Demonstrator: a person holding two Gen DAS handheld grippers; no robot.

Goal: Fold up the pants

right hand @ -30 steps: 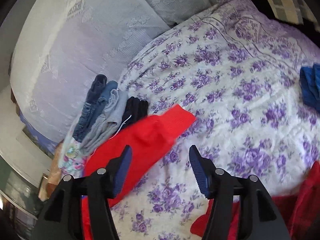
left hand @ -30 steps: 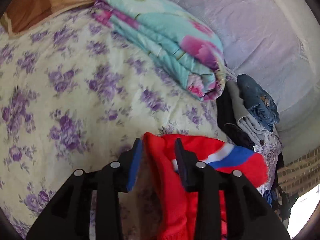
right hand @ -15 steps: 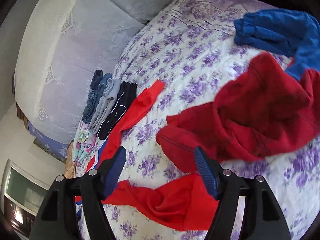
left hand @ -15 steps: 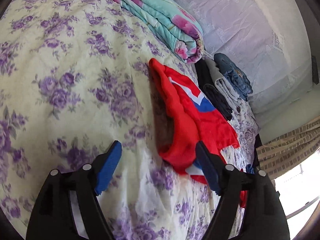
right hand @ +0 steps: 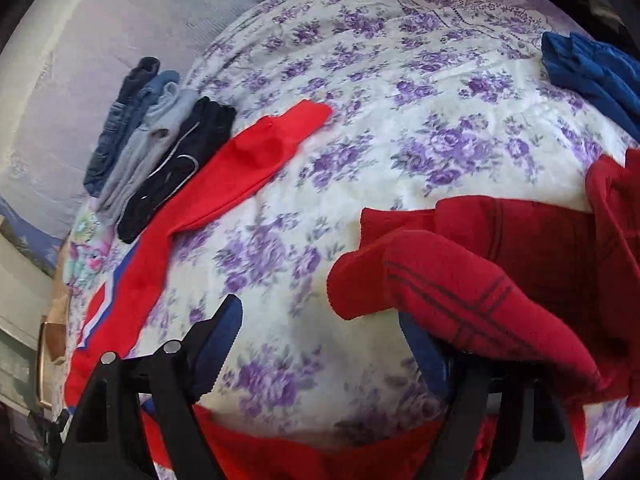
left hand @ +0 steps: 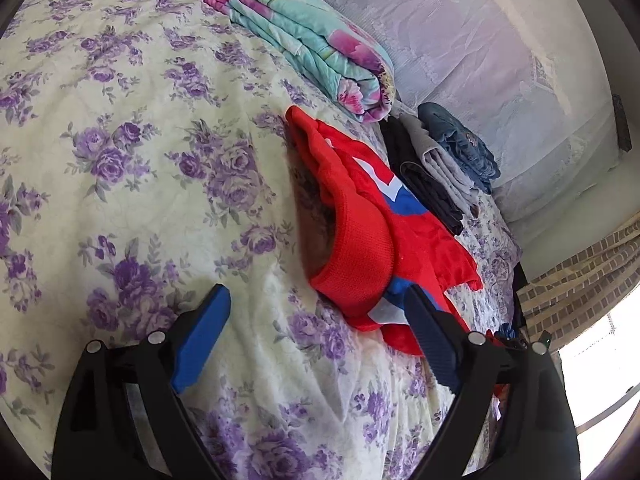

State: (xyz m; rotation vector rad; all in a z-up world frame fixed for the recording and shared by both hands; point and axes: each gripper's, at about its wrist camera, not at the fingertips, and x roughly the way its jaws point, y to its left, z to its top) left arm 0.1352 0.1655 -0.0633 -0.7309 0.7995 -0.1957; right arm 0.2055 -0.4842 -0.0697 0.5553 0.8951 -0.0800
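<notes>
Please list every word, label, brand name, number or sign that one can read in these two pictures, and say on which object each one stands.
None: no readable text in either view.
The bright red pants show only white and blue colour bands, no letters.
The dark red garment shows only dark stripes.
The folded jeans carry a small patch, too blurred to read.

Pants (left hand: 360, 240) lie on the bed (left hand: 120, 160), beside folded clothes (left hand: 440, 168).

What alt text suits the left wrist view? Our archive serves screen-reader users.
The open left hand-held gripper hovers above a purple-flowered bedspread, facing bright red pants with blue-and-white panels. Beyond lie a folded turquoise floral quilt and a row of folded dark, grey and denim garments.
</notes>
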